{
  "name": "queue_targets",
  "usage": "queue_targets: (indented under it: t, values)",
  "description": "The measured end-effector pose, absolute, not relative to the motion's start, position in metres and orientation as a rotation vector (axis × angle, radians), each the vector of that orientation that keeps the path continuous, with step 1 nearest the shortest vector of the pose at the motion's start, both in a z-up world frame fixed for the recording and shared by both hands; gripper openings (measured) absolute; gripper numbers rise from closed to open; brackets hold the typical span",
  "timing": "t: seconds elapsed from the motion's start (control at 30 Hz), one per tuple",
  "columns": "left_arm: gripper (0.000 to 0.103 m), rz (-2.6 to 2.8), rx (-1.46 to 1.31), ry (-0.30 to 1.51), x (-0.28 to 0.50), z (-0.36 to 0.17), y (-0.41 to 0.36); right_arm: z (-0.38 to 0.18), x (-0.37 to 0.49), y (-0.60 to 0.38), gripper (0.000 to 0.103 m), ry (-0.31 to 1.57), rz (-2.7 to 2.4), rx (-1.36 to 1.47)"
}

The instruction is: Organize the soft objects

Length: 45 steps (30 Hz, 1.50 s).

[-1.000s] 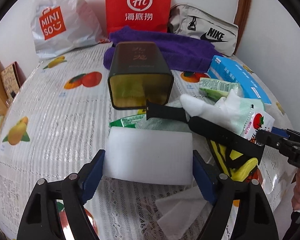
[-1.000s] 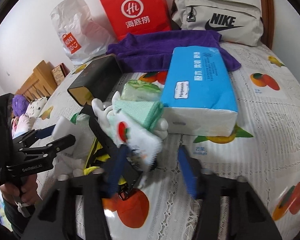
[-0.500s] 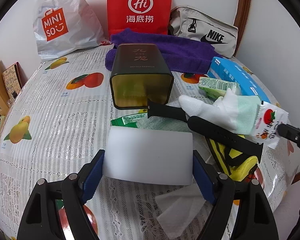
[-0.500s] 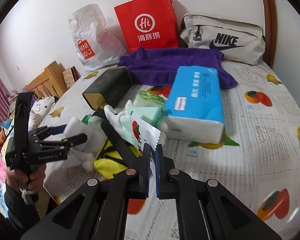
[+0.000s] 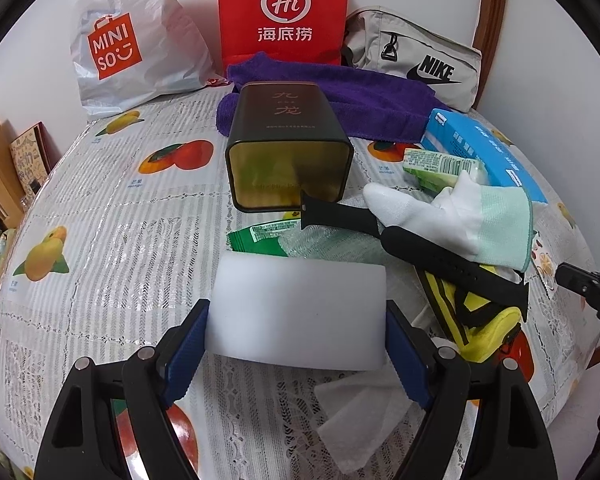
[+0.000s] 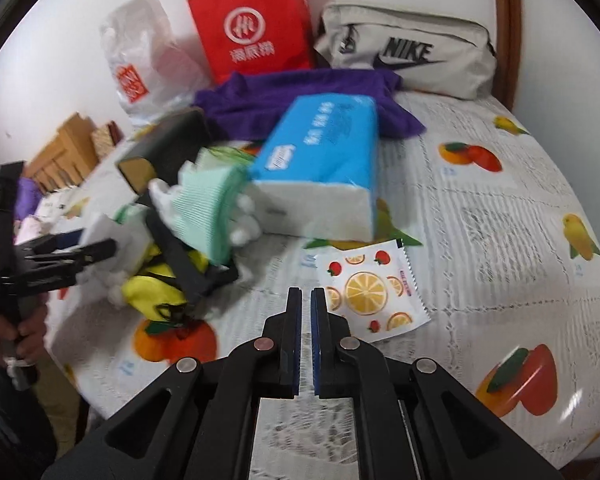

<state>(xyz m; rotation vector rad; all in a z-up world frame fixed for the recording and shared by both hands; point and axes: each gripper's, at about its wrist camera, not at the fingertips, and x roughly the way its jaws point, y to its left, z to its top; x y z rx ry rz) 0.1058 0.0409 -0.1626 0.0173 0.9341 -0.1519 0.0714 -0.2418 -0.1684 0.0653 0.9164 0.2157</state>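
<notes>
Left claw (image 5: 296,344) around smooth rectangular white foam block (image 5: 298,312)

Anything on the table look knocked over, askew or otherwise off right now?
Yes. The dark tea tin lies on its side, open mouth facing the left gripper, which is clamped on a white sponge block. The fruit-print sachet lies loose on the tablecloth beside the shut right gripper, not between its jaws.
</notes>
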Motion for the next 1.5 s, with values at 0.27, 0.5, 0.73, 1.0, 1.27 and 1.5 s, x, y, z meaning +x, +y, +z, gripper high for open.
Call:
queue_targets:
  t: [0.27, 0.5, 0.73, 1.0, 1.27, 1.5]
  values:
    - [0.081, -0.149, 0.020, 0.937, 0.106, -0.164, 0.041, -0.167, 0.070, -0.260, 0.086, 0.845, 0.103, 0.005]
    - [0.081, -0.147, 0.021, 0.939, 0.107, -0.164, 0.040, -0.196, 0.095, -0.259, 0.086, 0.906, 0.122, -0.006]
    - [0.082, -0.145, 0.007, 0.953, 0.109, -0.168, 0.040, -0.199, 0.096, -0.253, 0.050, 0.877, 0.132, -0.040]
    - [0.082, -0.142, 0.000, 0.958, 0.109, -0.169, 0.042, -0.198, 0.090, -0.248, 0.034, 0.884, 0.129, -0.082]
    - [0.082, -0.119, -0.023, 0.945, 0.108, -0.163, 0.053, -0.196, 0.082, -0.246, 0.030, 0.907, 0.147, -0.085]
    - [0.080, -0.124, -0.042, 0.893, 0.104, -0.145, 0.061, -0.188, 0.077, -0.246, 0.029, 0.916, 0.150, -0.080]
